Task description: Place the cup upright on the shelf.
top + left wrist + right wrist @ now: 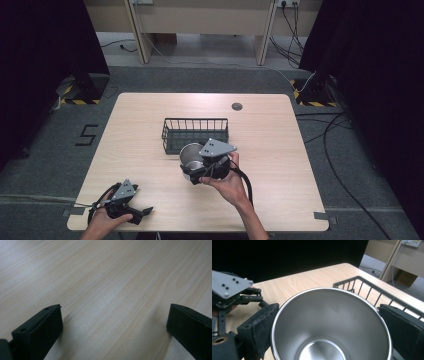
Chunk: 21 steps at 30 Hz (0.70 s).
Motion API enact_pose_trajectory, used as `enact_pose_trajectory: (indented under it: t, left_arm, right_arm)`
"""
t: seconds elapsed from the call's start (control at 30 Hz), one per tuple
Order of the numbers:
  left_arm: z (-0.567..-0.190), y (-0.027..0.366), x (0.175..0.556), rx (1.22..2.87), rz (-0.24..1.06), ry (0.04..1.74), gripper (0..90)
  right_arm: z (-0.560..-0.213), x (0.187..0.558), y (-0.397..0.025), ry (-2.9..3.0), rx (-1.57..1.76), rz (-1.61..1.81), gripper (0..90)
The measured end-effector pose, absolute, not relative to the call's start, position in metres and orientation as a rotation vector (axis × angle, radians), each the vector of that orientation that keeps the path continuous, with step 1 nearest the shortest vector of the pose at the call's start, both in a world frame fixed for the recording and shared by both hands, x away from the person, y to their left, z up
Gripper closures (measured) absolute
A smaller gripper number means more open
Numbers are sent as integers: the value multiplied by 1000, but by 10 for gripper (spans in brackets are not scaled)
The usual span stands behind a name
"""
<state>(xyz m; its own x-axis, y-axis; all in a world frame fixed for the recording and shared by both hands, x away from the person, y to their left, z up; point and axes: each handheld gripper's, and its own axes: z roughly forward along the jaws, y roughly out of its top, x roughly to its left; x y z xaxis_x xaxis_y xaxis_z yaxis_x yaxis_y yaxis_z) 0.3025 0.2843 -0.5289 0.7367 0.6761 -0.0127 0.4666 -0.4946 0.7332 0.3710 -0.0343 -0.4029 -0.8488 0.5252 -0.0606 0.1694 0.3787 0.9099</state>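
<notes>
1 steel cup (332,325), nothing in it, sits clamped between the jaws of the right gripper (329,330), just beside 1 black wire basket (195,133) near the middle of the table (280,165). The left gripper (113,327) is spread wide over bare wood.

1. Table (150,200): light wood-grain top, rounded corners, round cable port (237,106) nr far edge.
2. Floor (200,77): grey carpet; painted "5" mark (86,135) at left.
3. Black curtains (45,45) hung both sides.
4. Beige wood furniture (200,20) stood at back.
5. Hazard-striped stand bases (75,95); loose cables (345,135) lay at right.
</notes>
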Motion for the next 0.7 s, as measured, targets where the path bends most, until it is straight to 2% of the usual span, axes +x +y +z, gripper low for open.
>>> enact_pose_trajectory:
  t: [0.7]
  left_arm:
    - [-529,284,302,2183,355,858,0]
  right_arm:
    - [-359,403,-28,2284,626,1459,64]
